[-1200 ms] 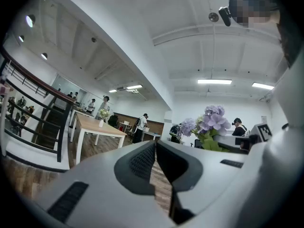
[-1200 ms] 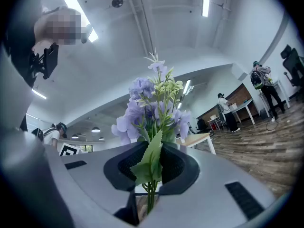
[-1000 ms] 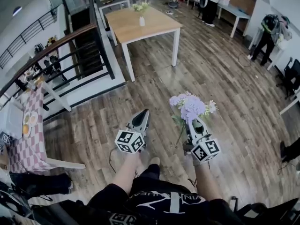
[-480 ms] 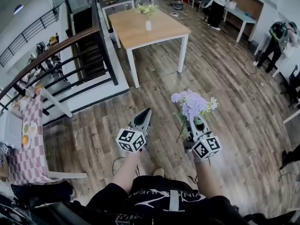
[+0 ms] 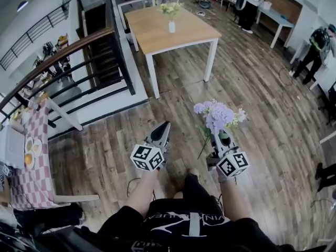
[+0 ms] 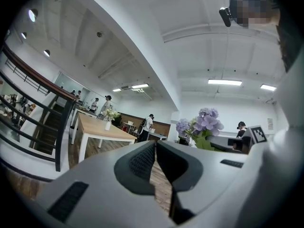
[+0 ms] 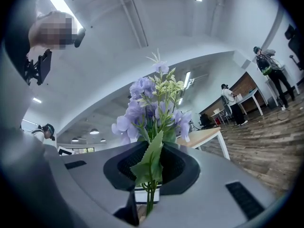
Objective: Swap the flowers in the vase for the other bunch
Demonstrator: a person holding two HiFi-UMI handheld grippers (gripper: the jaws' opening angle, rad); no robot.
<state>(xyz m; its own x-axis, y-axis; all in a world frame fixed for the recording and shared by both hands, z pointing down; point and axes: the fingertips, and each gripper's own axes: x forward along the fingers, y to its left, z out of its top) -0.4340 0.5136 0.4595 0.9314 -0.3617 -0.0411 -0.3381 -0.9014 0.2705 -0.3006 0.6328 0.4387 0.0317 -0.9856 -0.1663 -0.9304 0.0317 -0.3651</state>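
One bunch of purple and white flowers on green stems (image 5: 218, 117) stands upright in my right gripper (image 5: 221, 135), whose jaws are clamped on the stems, with a green leaf lying across the pads. My left gripper (image 5: 164, 128), held just beside it over the brown wood-plank floor (image 5: 252, 88), is clenched with its jaws together and nothing between them. Well ahead, a small white vase (image 5: 171, 27) stands on a light wooden table with white legs (image 5: 152, 35) and holds the other bunch of pale yellow-white flowers (image 5: 170, 8); both grippers are well apart from it. A dark stair railing with a wooden handrail (image 5: 68, 54) runs along my left, near a table with a pink checked cloth (image 5: 31, 177) that carries plates (image 5: 31, 147). Several people (image 5: 251, 4) stand at the far side of the room
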